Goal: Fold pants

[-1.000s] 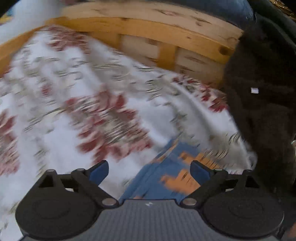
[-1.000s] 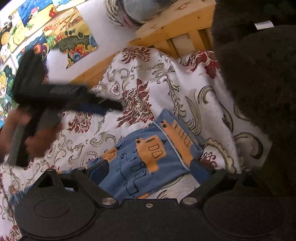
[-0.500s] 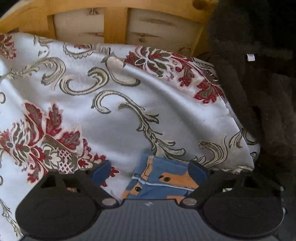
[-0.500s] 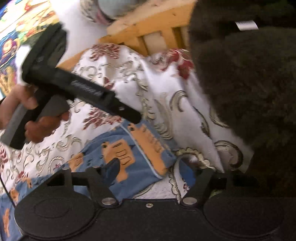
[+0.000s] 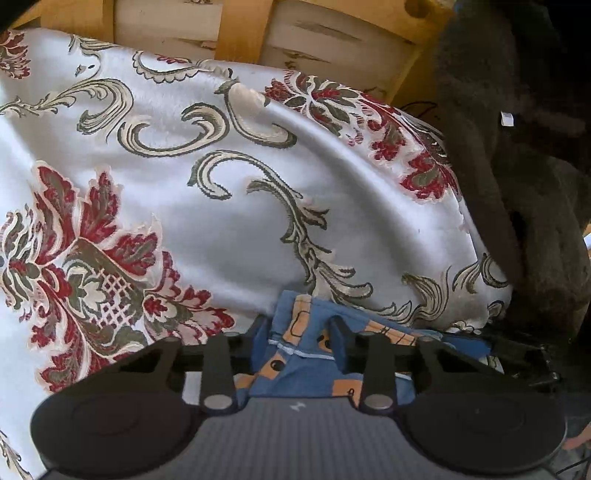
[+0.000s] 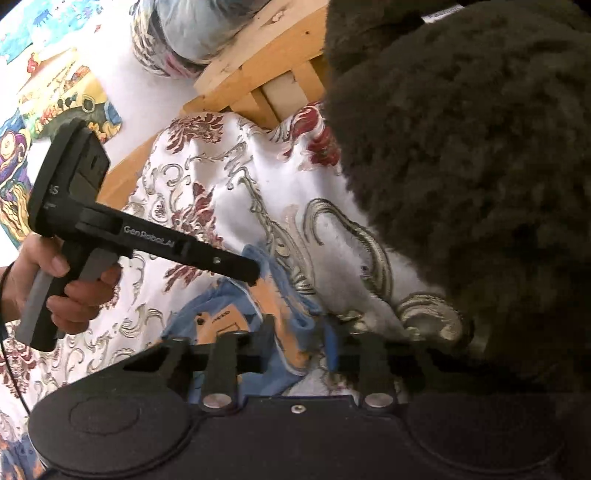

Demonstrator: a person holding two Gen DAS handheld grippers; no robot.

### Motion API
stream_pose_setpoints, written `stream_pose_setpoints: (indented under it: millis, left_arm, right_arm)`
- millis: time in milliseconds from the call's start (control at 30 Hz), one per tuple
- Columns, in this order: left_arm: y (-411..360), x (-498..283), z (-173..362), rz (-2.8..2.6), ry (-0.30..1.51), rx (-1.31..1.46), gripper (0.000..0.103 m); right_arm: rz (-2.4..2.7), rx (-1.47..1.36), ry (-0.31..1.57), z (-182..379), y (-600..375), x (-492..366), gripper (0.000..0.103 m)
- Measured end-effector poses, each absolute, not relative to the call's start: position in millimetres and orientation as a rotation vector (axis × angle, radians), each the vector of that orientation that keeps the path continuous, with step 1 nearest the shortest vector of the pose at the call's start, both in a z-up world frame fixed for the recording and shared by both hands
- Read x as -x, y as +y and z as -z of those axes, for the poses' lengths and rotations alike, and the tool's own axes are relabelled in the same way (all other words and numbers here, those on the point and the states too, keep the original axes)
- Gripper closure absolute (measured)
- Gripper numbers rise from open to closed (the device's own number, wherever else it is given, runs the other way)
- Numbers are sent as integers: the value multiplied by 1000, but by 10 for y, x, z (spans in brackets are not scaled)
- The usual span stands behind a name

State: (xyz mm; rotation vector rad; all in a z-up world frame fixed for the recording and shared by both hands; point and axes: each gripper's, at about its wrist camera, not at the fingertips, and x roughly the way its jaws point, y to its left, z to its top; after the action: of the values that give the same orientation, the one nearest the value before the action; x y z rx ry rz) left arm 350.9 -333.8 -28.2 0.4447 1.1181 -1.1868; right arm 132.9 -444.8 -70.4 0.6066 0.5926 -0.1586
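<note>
One pair of blue-and-orange pants (image 6: pixel 236 314) on a bed, near its wooden end frame (image 5: pixel 240 33). Two grippers: left gripper (image 5: pixel 299 332) and right gripper (image 6: pixel 301 332), jaws of each closing on a pants edge. One dark fleece (image 6: pixel 461 166) at the bed's corner.

Setting: a home, most likely a bedroom or a child's room.

- Bedspread (image 5: pixel 229 221): pale satin with red flowers and grey-gold scrolls, spread over a soft surface. Landmark for the entries below.
- Wooden frame (image 5: pixel 243 33): pale slatted pine, standing directly behind the bedspread, like a bed end.
- Wall (image 6: pixel 122 85): white, beyond the frame.
- Pictures (image 6: pixel 48 92): bright cartoon drawings stuck on the wall, left of the bedspread.
- Dark fleece blanket (image 6: pixel 461 166): heaped at the bedspread's right edge.
- Rolled bedding (image 6: pixel 192 33): patterned, on top of the frame.
</note>
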Motion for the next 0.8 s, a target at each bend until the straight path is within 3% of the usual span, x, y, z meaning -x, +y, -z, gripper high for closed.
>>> stream_pose_setpoints:
  millis: [200,433,533,600,700,733,767,800]
  left_arm:
    - [-3236,-3419,200,1182,1078,-435,87]
    - [-3107,-3350,122,1187,1034,-399,88]
    - [-3163,-3337,153,1164,1037,-426,82]
    - [-3180,-3346,167,1136,1034,-430,62]
    - [-3215,-3383,199,1118,1042,-429,57]
    - [-3229,-3401,210,1125,1050,-420,61]
    - [-3232,-3404,216,1142,1062,-402,76]
    - [-3226,-3410,224,1161,1078,-384,81]
  right_arm:
    - [149,-586,557,685,-4426,-1285,92]
    - [146,-531,531,648,-4359,-1235,92]
    - [149,-526,537,669,-4359,-1244,92]
    - [153,-523,541,674,-4363,-1272,92]
    - [157,-528,547,689,-4367,-1285,92]
    - [155,-527,547,688,-4365,-1284,92]
    - [154,-526,547,687,-4364,-1287,92]
    - [154,-530,544,680,-4351,-1294,92]
